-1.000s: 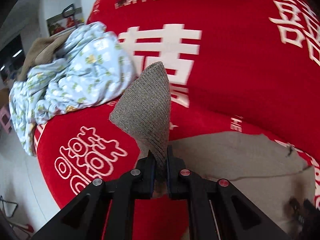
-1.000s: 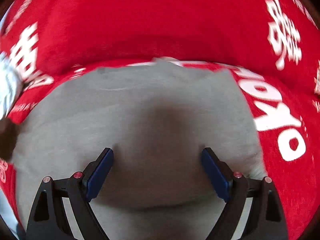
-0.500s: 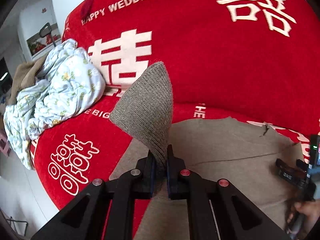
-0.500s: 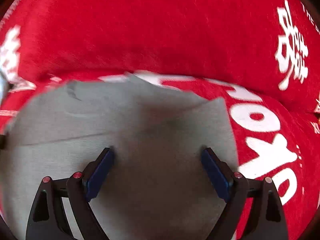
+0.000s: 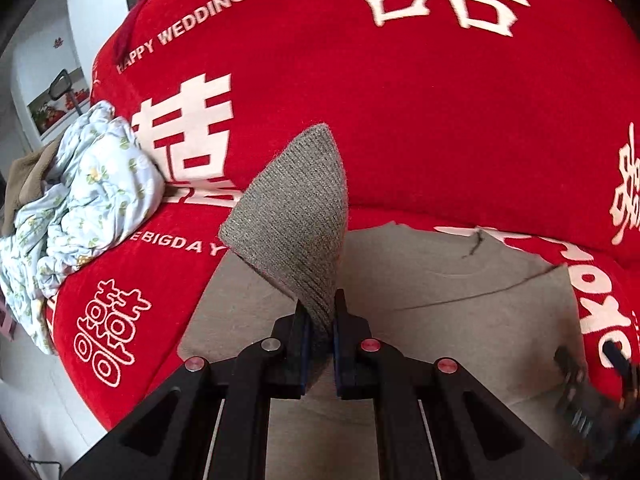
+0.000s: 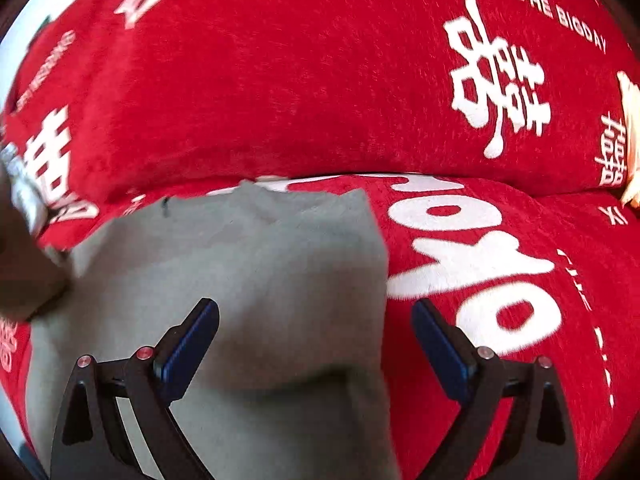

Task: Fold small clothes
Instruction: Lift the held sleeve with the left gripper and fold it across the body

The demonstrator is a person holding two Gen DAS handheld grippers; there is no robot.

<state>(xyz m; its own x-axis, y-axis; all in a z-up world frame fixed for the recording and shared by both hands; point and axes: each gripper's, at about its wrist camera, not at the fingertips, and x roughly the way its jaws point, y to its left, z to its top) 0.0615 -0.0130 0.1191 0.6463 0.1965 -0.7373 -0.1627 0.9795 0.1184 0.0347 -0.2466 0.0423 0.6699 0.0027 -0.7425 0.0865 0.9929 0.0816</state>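
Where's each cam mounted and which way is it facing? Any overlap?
Left wrist: on the left claw, angled down; shut on the grey knit garment's ribbed cuff, floral bundle left.
Right wrist: on the right claw, angled down; open over the garment's edge.
Shared: grey knit garment, red printed sofa cover.

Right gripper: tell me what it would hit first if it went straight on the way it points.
Probably the grey top lying flat on the red cover. The open right gripper points down at its right edge, nothing between; depth is uncertain.
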